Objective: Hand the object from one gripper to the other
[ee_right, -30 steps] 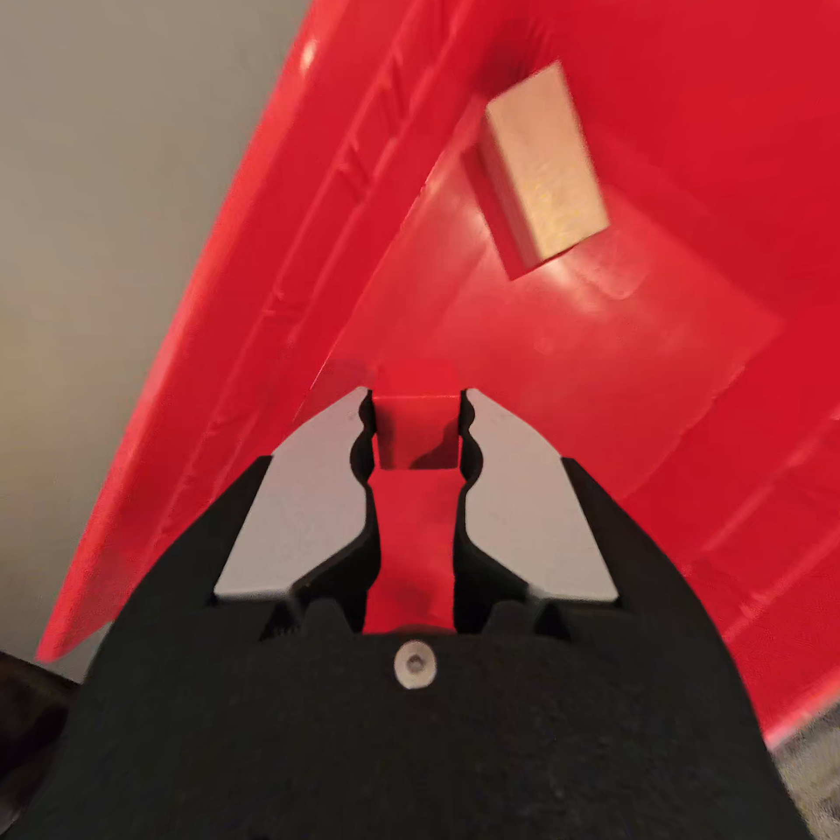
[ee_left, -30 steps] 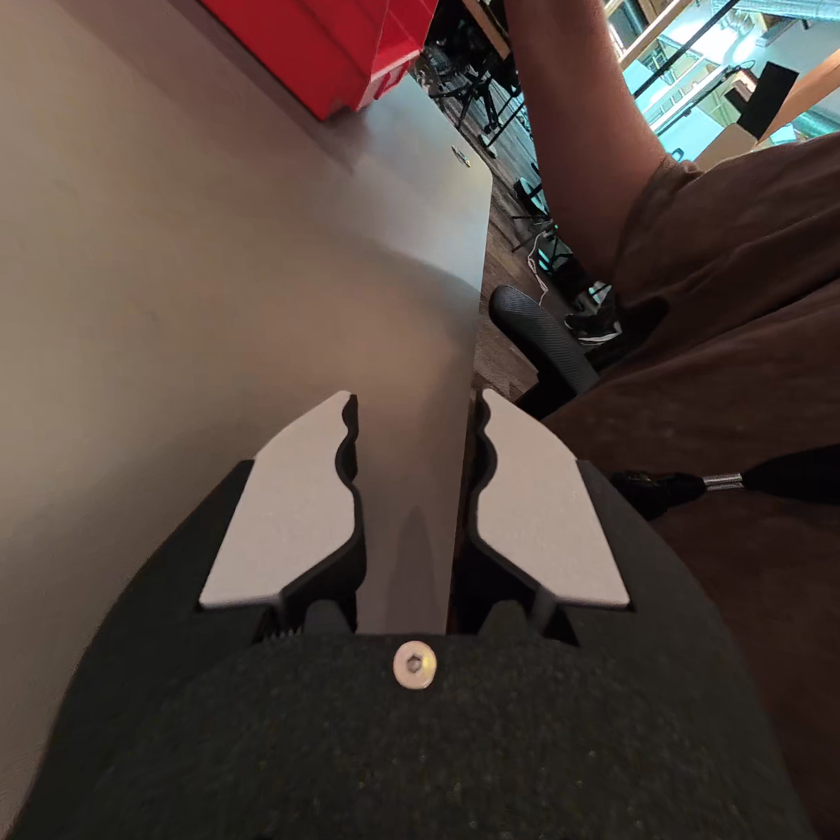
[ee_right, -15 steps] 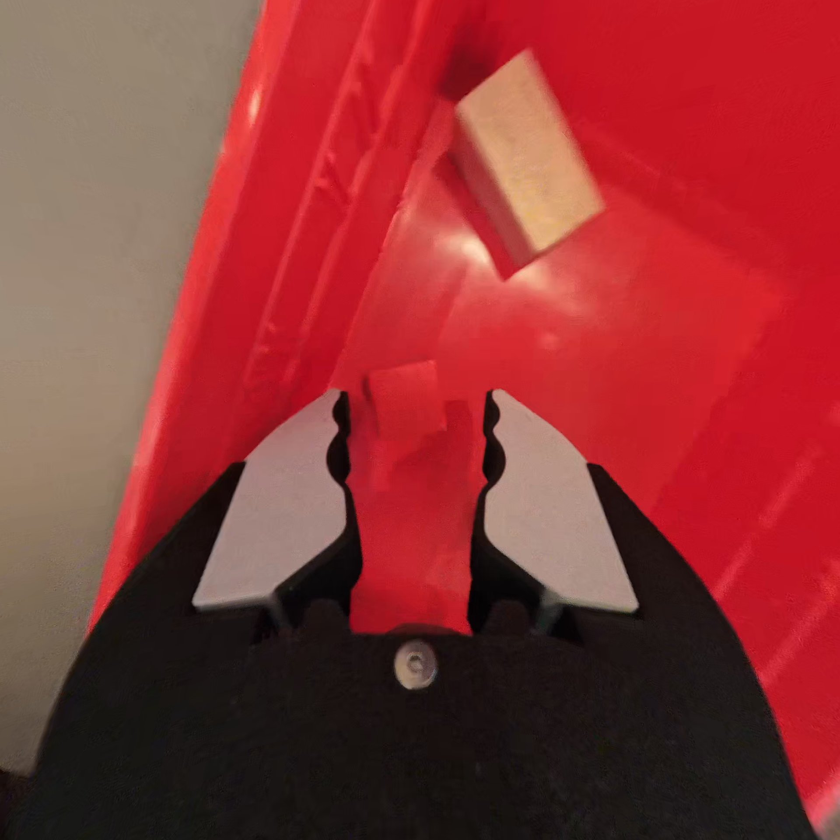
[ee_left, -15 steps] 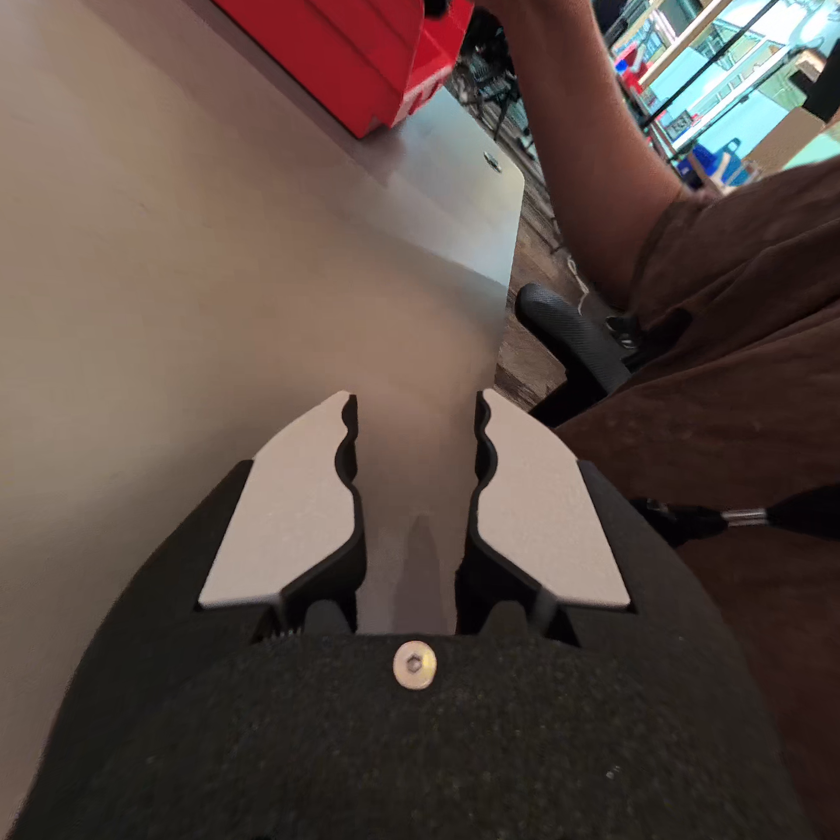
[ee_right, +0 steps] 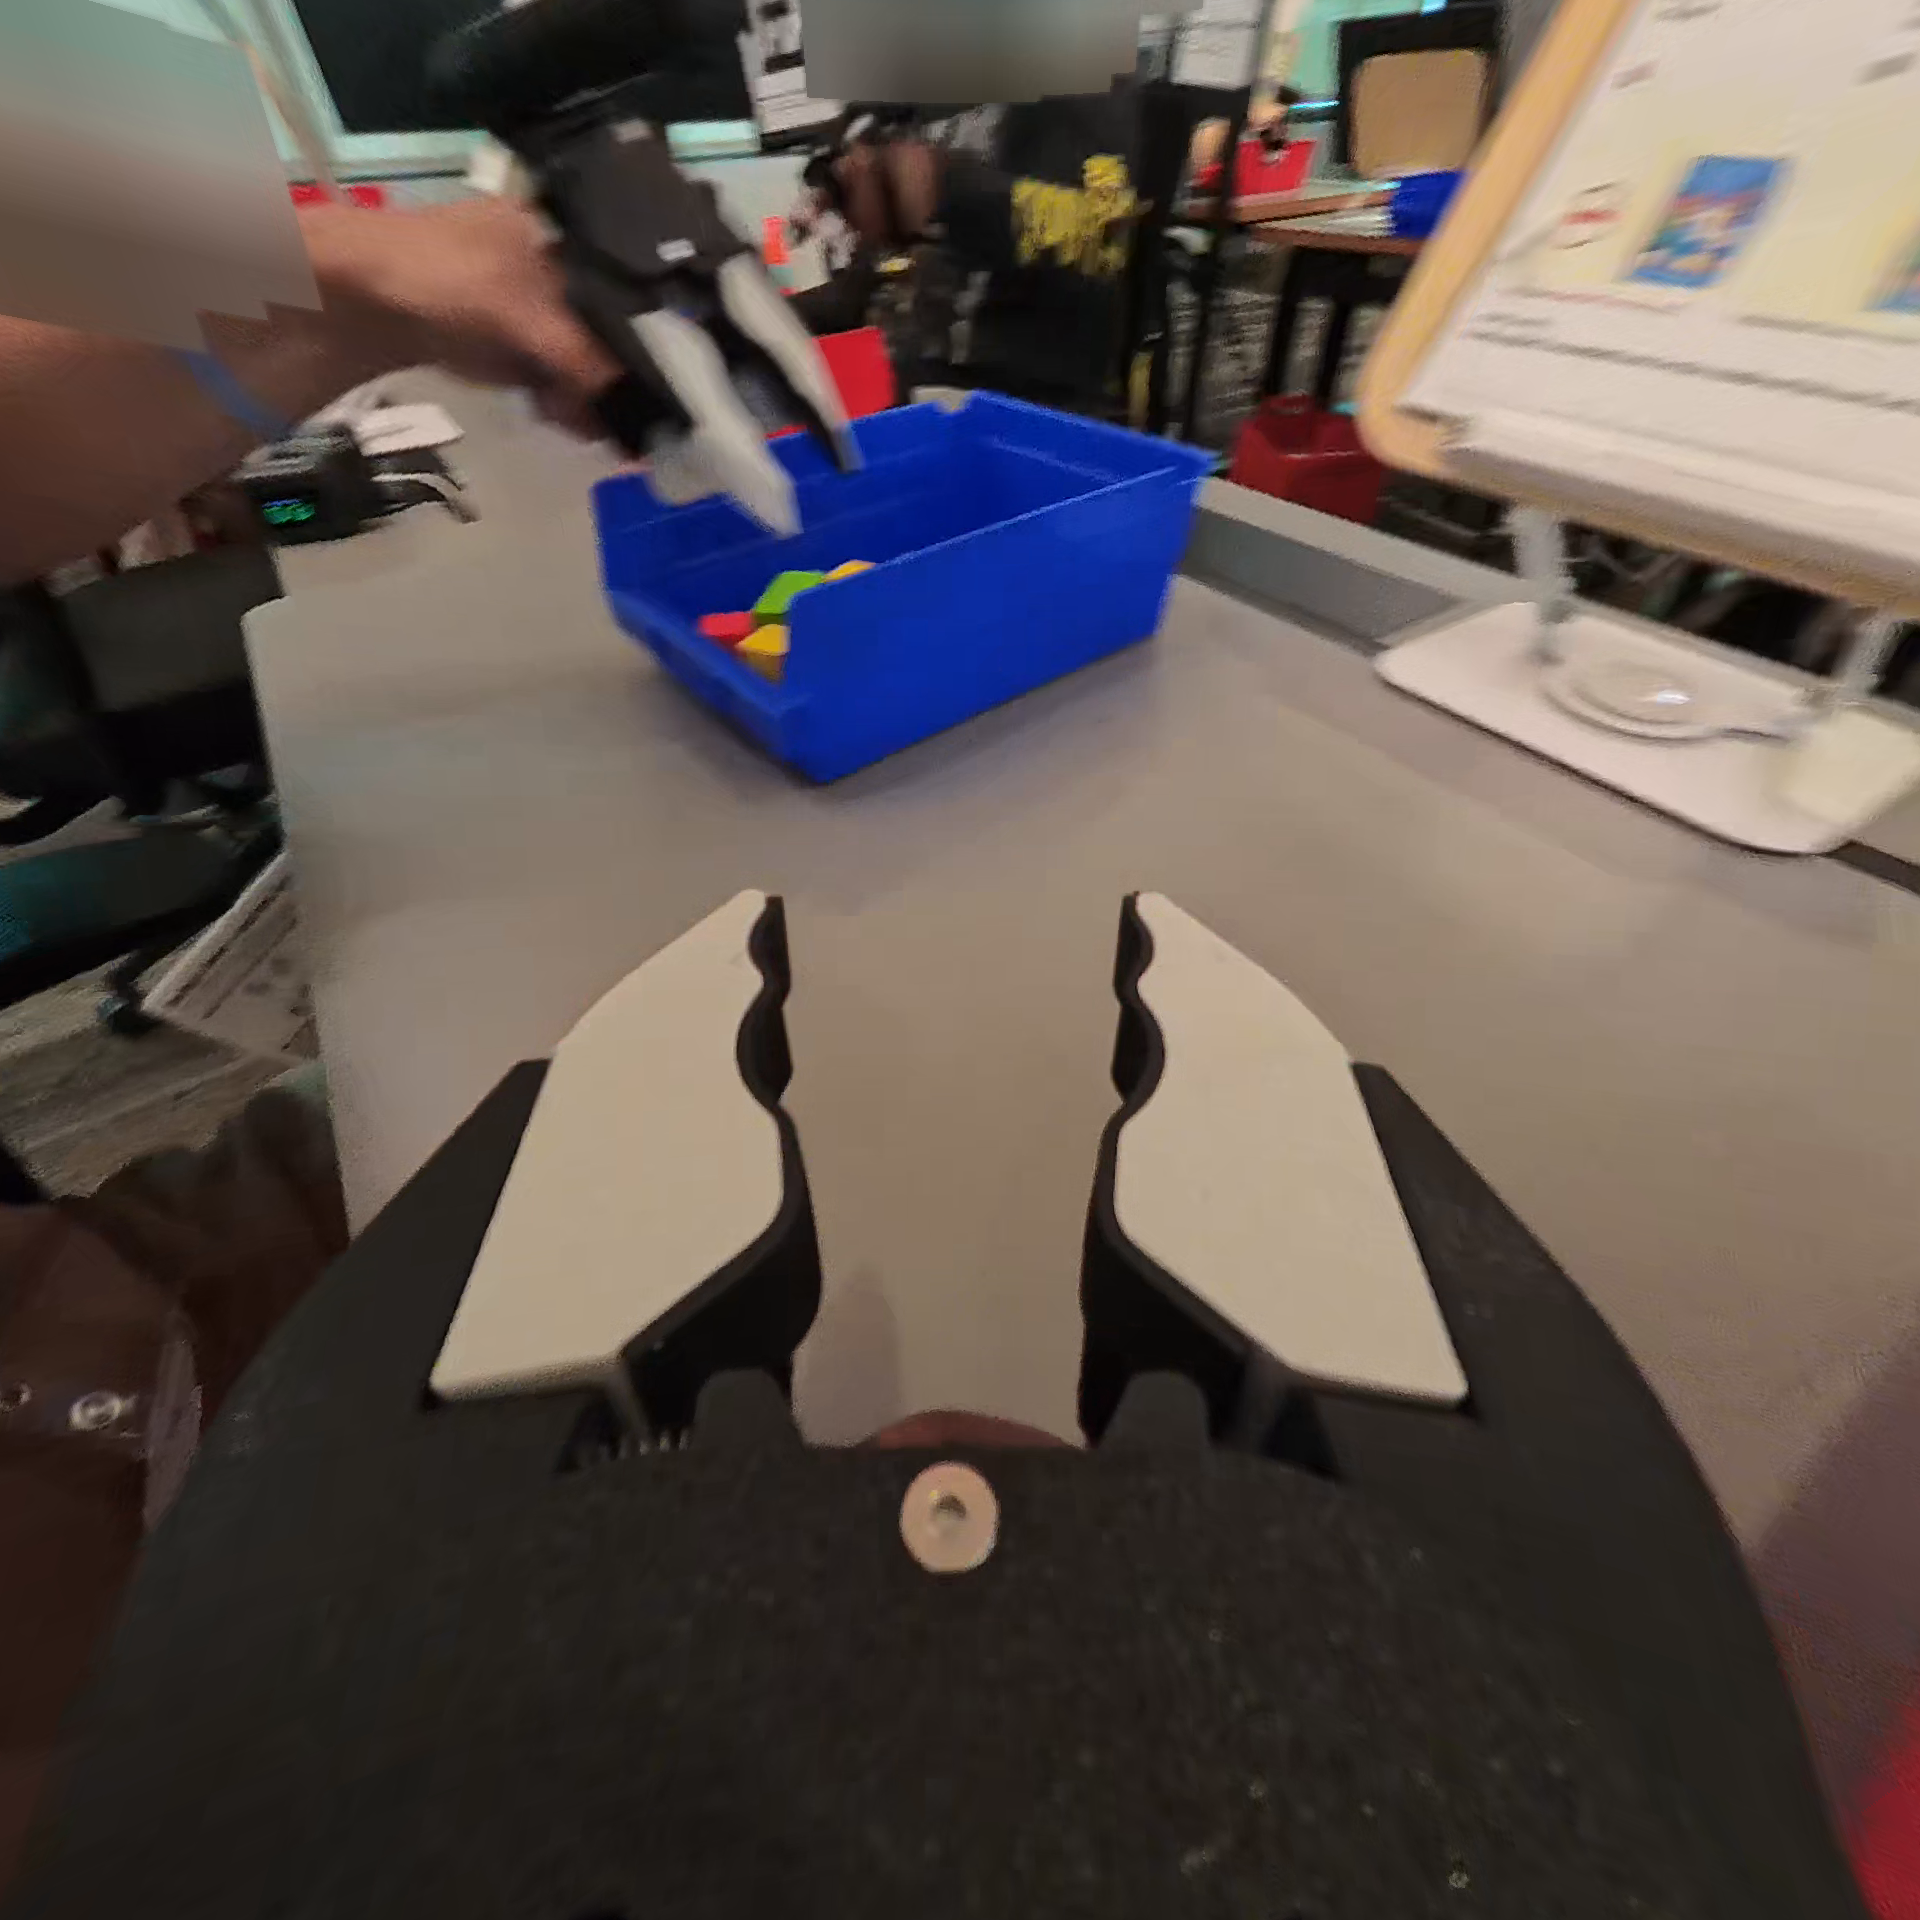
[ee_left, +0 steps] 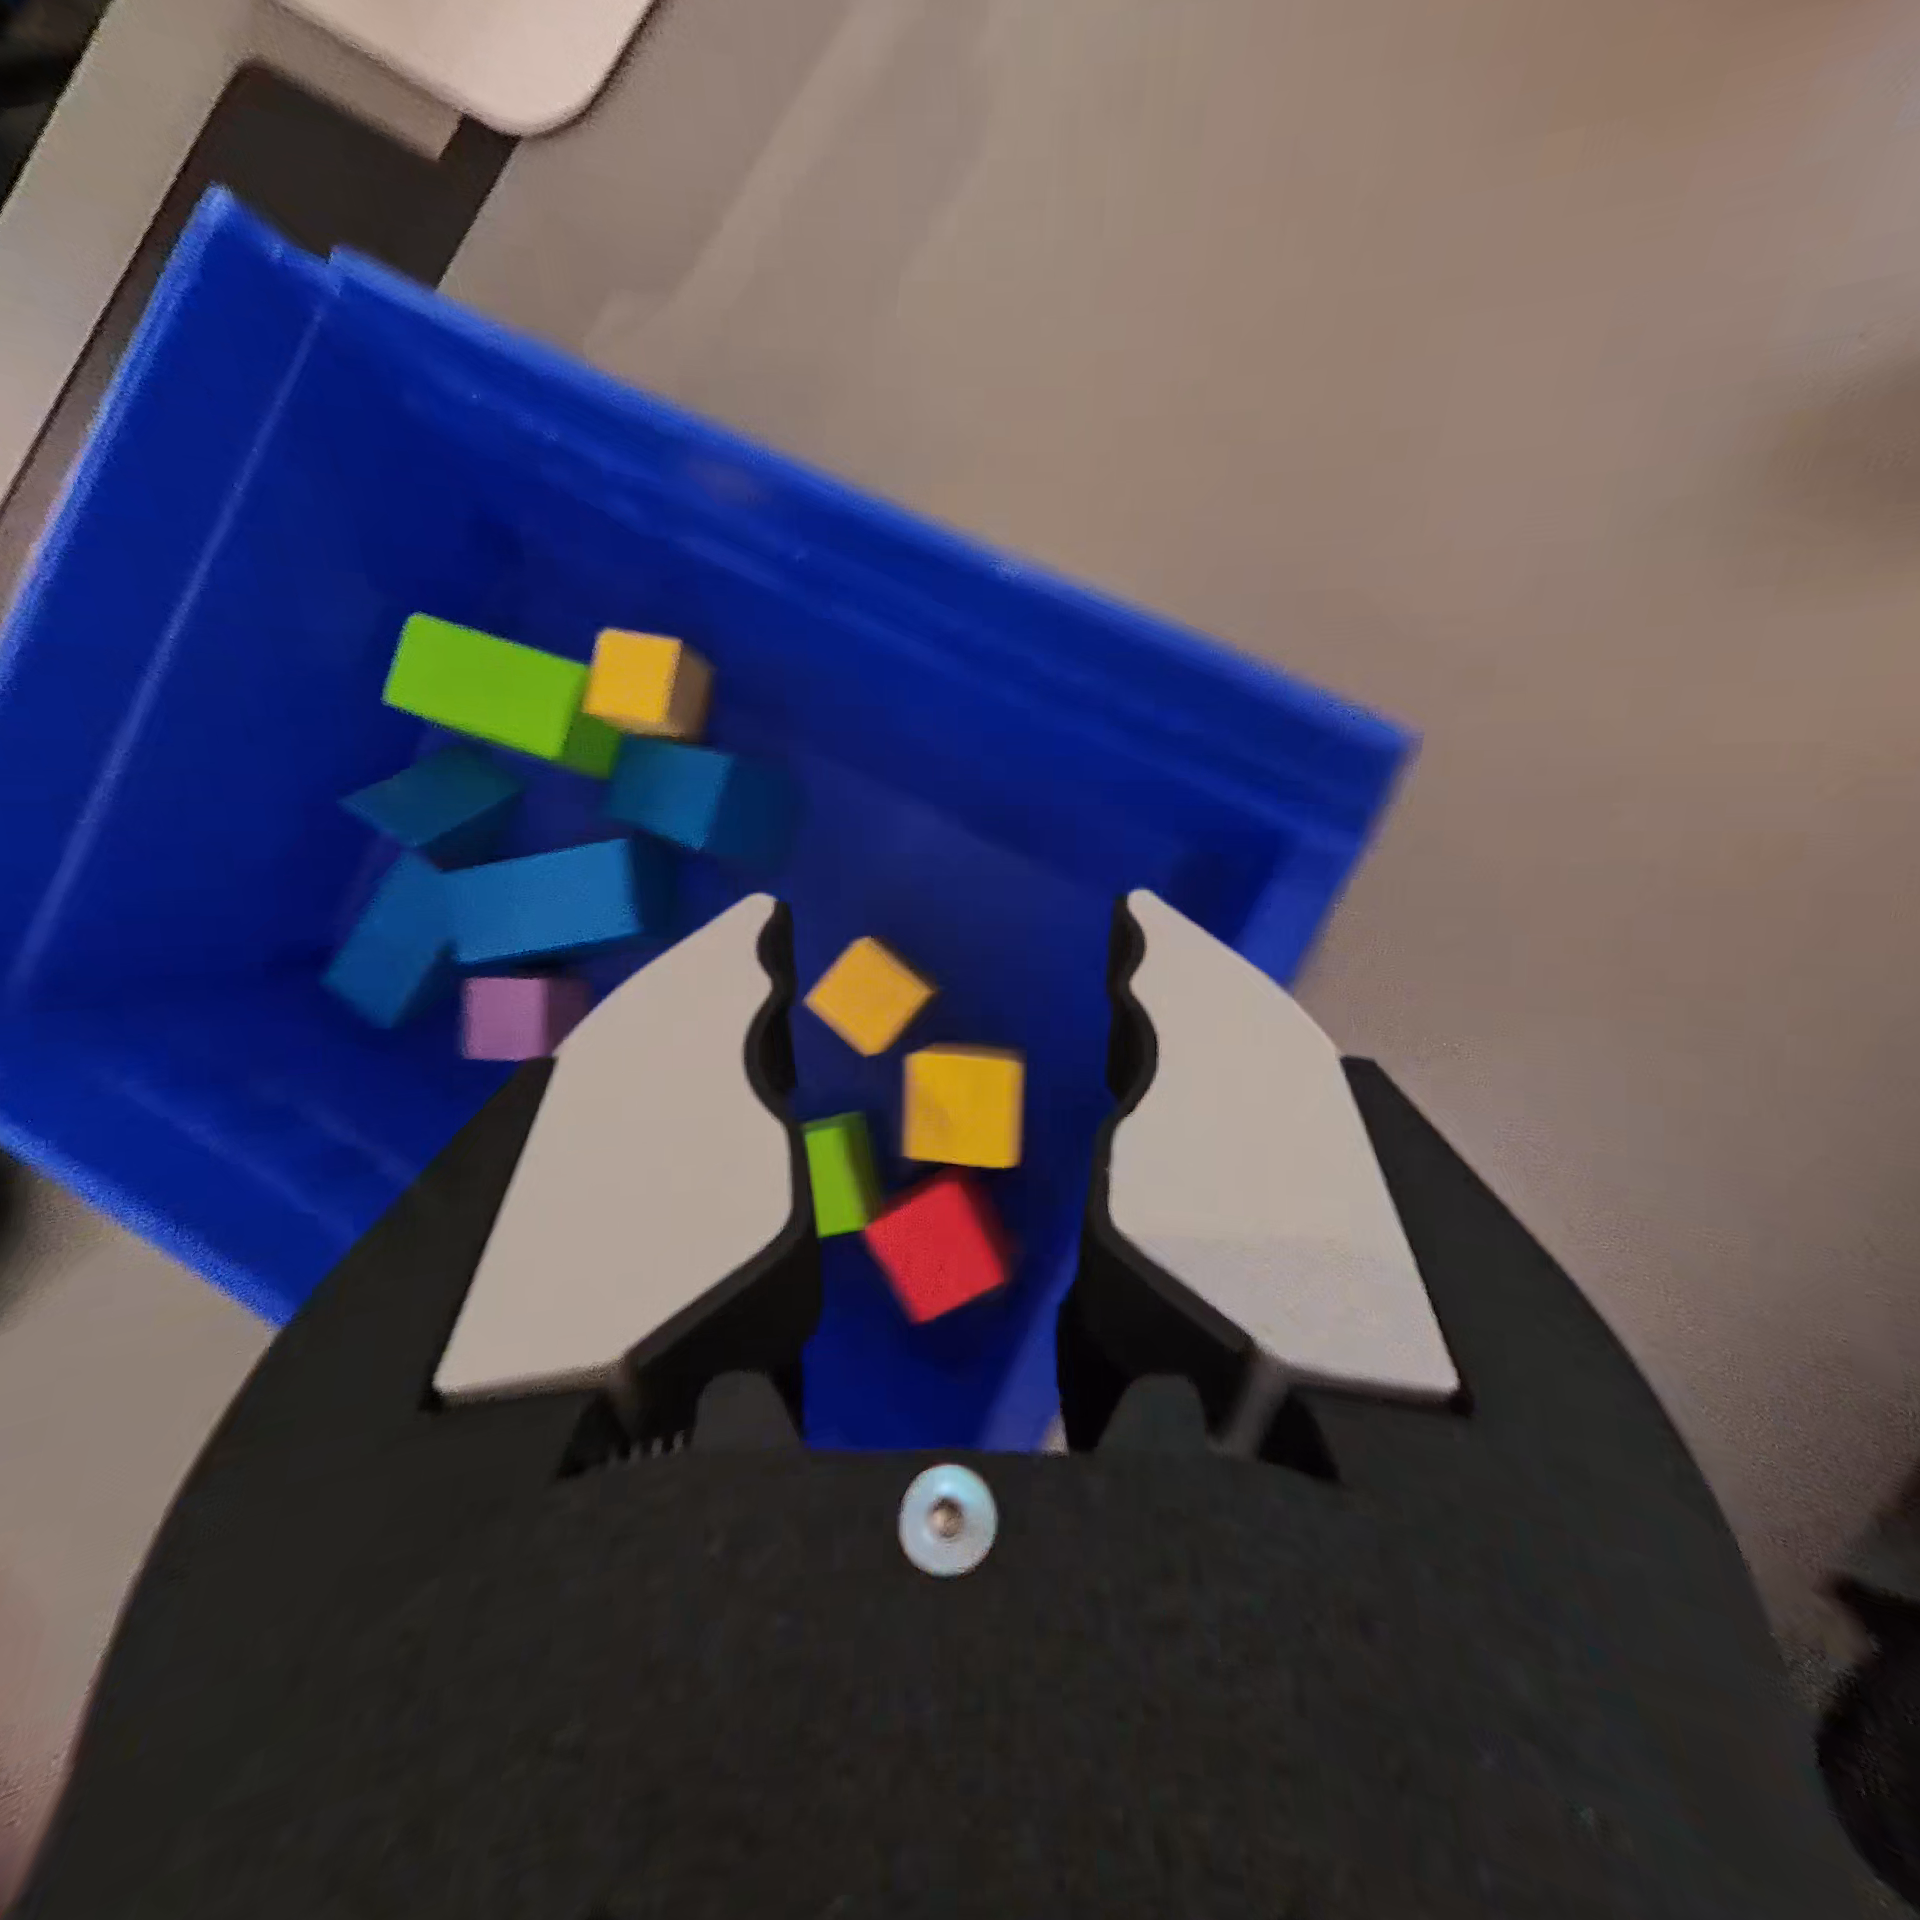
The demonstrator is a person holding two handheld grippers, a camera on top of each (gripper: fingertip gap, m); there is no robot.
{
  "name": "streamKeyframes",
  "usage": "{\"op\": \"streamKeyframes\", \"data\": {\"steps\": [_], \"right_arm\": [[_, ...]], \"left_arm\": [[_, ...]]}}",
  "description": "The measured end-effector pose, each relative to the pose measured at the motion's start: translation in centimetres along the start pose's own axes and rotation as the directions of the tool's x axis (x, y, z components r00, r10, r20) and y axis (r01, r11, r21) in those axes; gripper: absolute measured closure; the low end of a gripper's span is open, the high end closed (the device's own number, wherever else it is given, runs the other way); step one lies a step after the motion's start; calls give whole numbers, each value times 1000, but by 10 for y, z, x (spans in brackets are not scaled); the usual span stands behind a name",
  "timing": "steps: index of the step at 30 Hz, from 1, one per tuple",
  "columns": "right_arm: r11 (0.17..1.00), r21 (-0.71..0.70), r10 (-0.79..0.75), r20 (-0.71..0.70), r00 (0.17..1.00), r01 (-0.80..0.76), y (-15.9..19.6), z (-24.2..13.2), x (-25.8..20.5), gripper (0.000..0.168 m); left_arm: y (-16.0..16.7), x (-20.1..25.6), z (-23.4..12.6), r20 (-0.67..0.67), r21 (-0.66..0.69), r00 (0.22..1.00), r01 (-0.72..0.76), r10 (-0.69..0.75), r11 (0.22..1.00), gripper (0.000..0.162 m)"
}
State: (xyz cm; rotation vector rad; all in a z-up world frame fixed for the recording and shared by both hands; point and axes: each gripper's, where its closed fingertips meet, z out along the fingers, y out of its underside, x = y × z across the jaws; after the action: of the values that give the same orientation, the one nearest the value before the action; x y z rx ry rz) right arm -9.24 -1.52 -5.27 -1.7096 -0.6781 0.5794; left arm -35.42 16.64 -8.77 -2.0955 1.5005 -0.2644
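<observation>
A blue bin on the grey table holds several small wooden blocks: a red cube, yellow cubes, green blocks, blue blocks and a purple cube. My left gripper is open and empty, hanging above the bin's near end, over the red and yellow cubes. It also shows in the right wrist view, over the bin. My right gripper is open and empty, low over bare table, well short of the bin.
A white stand holding a tilted board is at the right on the table. The table's left edge drops to chairs and floor. A person's arm holds the left gripper. People and desks stand behind.
The right gripper let go of a red block in the red bin and swung away to face the blue bin. The left gripper swung from bare table to over the blue bin.
</observation>
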Motion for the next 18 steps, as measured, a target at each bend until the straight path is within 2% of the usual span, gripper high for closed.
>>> {"op": "streamKeyframes", "data": {"steps": [3,6,12,15,18], "right_arm": [[999,-41,35,110,993,-31,23,30,-27,107],[995,-66,87,165,982,-77,36,41,-36,107],[986,-90,158,201,967,-143,52,44,-33,108],[981,-83,191,213,958,-177,52,43,-30,108],[977,-83,209,228,951,-195,52,42,-27,108]], "left_arm": [[13,-43,24,77,-159,995,-47,60,986,96],[28,-76,45,89,-285,996,41,-16,958,91],[49,-113,80,122,-390,990,115,-73,914,91],[58,-116,89,101,-449,989,138,-104,883,95],[61,-115,93,103,-490,992,117,-76,864,95]]}}
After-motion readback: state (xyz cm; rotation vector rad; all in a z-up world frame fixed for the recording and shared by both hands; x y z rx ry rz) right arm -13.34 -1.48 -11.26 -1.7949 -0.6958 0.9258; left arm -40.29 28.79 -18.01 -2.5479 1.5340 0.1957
